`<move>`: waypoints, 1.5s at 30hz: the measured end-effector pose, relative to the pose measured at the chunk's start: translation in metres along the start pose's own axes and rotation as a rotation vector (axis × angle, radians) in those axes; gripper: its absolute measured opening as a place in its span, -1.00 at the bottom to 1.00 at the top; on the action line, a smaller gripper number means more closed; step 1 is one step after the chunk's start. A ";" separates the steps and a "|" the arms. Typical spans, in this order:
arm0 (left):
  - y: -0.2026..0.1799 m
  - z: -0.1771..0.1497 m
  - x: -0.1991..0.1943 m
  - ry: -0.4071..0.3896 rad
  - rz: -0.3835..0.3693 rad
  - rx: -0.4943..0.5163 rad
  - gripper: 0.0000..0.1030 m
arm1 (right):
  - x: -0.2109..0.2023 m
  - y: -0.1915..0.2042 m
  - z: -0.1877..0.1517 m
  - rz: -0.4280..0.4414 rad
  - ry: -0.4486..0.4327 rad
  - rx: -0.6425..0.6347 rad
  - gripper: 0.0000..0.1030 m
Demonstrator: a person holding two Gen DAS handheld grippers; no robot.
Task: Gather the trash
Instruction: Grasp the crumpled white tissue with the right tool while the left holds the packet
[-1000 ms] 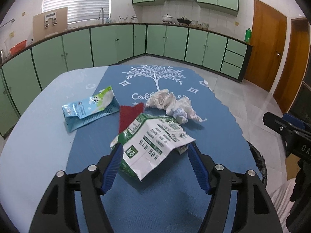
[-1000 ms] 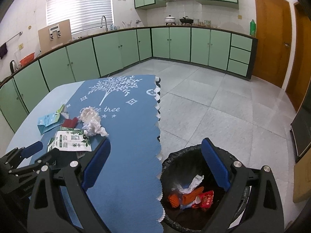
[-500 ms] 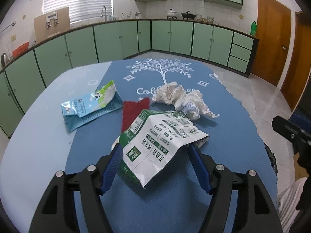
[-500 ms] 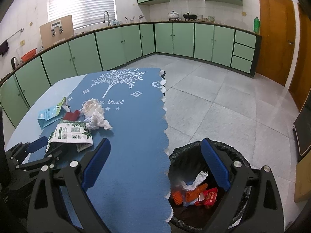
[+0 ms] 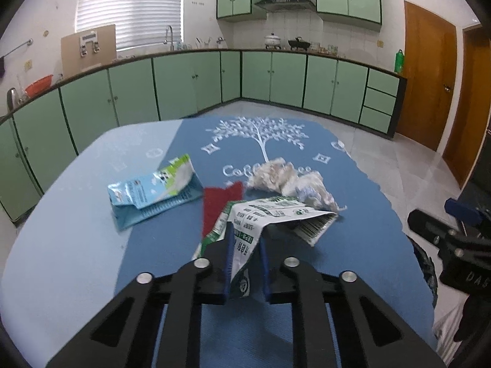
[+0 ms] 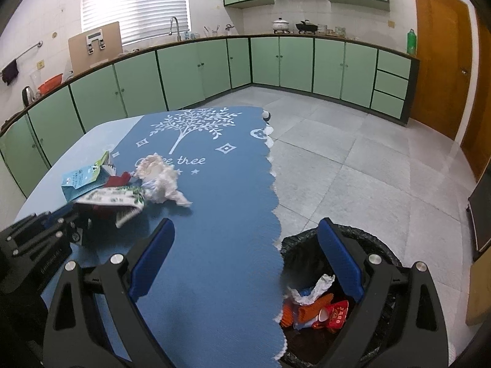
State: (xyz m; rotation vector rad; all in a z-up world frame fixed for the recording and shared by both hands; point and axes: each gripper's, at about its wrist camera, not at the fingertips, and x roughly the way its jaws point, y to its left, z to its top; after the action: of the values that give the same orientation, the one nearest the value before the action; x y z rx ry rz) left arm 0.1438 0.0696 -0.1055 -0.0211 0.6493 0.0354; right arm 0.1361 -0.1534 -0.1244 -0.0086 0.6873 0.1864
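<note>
Since a second ago the left gripper [image 5: 245,254] has gone from wide open around the wrapper [image 5: 270,217] to nearly shut, and its jaws are closing at this moment, with the wrapper's near end crumpled between the 2 blue pads. The green-and-white wrapper is buckling into a tent shape: its long axis is running from the pads away and to the right, its far end with the barcode pointing toward the tissue [image 5: 288,181], and that end is lifting off the blue cloth [image 5: 353,251].

A red scrap [image 5: 219,199] is lying just left of the wrapper, touching it. A light-blue pouch [image 5: 153,193] is resting further left, its long axis slanting up to the right, its open mouth facing the far side of the table [image 5: 61,230].

The right gripper [image 6: 245,257] is hovering with its jaws spread wide and nothing between them, above the cloth's scalloped edge. Below it, beside the table, a bin [image 6: 380,242] lined with a black bag is holding red, orange and white scraps.
</note>
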 end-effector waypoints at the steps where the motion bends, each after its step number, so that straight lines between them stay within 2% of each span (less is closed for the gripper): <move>1: 0.002 0.001 -0.001 -0.006 0.001 -0.007 -0.78 | 0.000 0.002 0.001 0.007 -0.004 -0.001 0.78; 4: 0.008 0.004 -0.006 -0.027 0.012 -0.026 -0.84 | -0.002 0.008 0.004 0.024 -0.024 -0.008 0.78; 10: 0.026 0.012 -0.016 -0.057 0.026 -0.084 -0.85 | -0.001 0.022 0.013 0.059 -0.059 -0.031 0.77; 15: 0.039 0.018 -0.015 -0.049 0.040 -0.122 -0.85 | 0.007 0.038 0.021 0.094 -0.076 -0.049 0.66; 21: 0.044 0.019 -0.006 -0.036 0.064 -0.128 -0.85 | 0.018 0.056 0.028 0.109 -0.080 -0.077 0.62; 27: 0.057 0.018 0.003 -0.020 0.083 -0.141 -0.85 | 0.039 0.062 0.032 0.110 -0.047 -0.097 0.54; 30: 0.062 0.017 0.007 -0.008 0.090 -0.150 -0.85 | 0.054 0.065 0.032 0.112 -0.014 -0.112 0.38; 36: 0.065 0.017 0.014 -0.006 0.097 -0.143 -0.85 | 0.078 0.072 0.034 0.119 0.044 -0.116 0.25; 38: 0.063 0.018 0.016 -0.003 0.094 -0.141 -0.85 | 0.081 0.075 0.034 0.121 0.057 -0.126 0.15; 42: 0.061 0.018 0.019 -0.001 0.091 -0.138 -0.83 | 0.088 0.079 0.033 0.152 0.099 -0.150 -0.54; 43: 0.061 0.019 0.020 0.000 0.090 -0.138 -0.83 | 0.087 0.080 0.032 0.162 0.101 -0.156 -0.64; 45: 0.061 0.019 0.019 0.000 0.091 -0.137 -0.83 | 0.083 0.080 0.031 0.171 0.092 -0.159 -0.69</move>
State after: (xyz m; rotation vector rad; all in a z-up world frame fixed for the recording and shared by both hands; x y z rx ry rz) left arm 0.1681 0.1312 -0.1029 -0.1232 0.6469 0.1679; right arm 0.2044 -0.0588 -0.1485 -0.1115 0.7634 0.4063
